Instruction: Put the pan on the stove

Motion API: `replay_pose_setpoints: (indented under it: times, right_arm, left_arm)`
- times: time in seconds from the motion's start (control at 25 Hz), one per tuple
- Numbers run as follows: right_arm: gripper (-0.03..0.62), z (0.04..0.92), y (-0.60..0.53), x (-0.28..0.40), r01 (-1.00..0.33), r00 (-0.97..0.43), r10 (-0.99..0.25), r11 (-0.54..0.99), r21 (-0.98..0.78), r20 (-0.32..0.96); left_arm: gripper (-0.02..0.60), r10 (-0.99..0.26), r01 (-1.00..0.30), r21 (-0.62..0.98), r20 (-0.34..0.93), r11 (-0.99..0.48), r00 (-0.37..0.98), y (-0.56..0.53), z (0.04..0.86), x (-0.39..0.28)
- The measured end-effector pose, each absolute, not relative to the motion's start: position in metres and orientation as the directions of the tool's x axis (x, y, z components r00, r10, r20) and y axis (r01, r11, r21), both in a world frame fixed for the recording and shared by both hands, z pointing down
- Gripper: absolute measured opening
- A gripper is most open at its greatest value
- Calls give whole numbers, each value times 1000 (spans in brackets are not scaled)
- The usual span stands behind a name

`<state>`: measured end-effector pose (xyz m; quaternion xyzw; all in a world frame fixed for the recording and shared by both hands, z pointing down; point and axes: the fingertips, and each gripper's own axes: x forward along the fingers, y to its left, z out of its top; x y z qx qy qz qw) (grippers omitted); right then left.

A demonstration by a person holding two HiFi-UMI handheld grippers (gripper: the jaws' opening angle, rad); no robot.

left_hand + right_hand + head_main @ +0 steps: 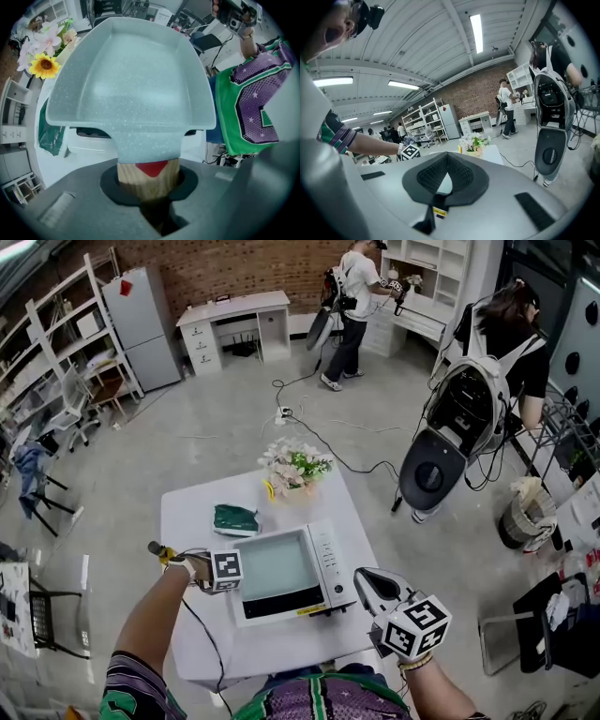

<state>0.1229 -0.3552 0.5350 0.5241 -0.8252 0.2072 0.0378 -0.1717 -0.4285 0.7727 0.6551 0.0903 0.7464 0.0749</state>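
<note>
The L gripper (150, 190) was seen clamped on the wooden handle (140, 180) of the pan (129, 84), w/ the handle seated deep between the jaws and a red mark showing on its end. The R gripper (447, 161) was held off to the side, jaws closed together w/ nothing in them, well apart from the work. The pan was found directly over the white stove (323, 563) on the table (187, 512), covering most of the top, w/ the control strip left bare at the R. Whether the base was already resting on the stove or held just above it couldn't be told. The step in hand was judged to be the final placing, i.e. task nearly done. Next, the pan would need to be lowered flat and square on the top, then the handle released and the gripper drawn back w/o dragging the pan. The pan itself was noted as pale blue-green, speckled, squarish w/ rounded corners and shallow sloped walls, and empty inside. Flowers (293, 465) and a green bag (234, 518) were noted farther back on the table.
</note>
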Motion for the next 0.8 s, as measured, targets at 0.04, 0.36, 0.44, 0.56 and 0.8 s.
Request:
replay_pose_setpoints:
  times: [0.04,0.36,0.44,0.56,0.8]
  right_arm:
    - [1,535,-356,124,-881,-446,-850,363,-302,280]
    - [0,536,-355,120,-878,-450,-849,364,-309,277]
    - [1,534,-355,118,-877,-453,-849,369,-308,272]
    - [1,535,-353,118,-876,-454,-849,369,-311,272]
    - [2,535,-348,117,-873,-459,-845,370,-319,275]
  left_arm:
    - [97,232,5,235,964,-972,-130,-429,773,-171]
    - [106,240,-34,238,953,-971,-185,-429,775,-171]
    - [125,258,-51,253,947,-966,-191,-428,773,-171]
    - [155,285,-80,275,942,-958,-175,-424,773,-169]
    - [178,247,-101,233,955,-967,-166,-425,766,-171]
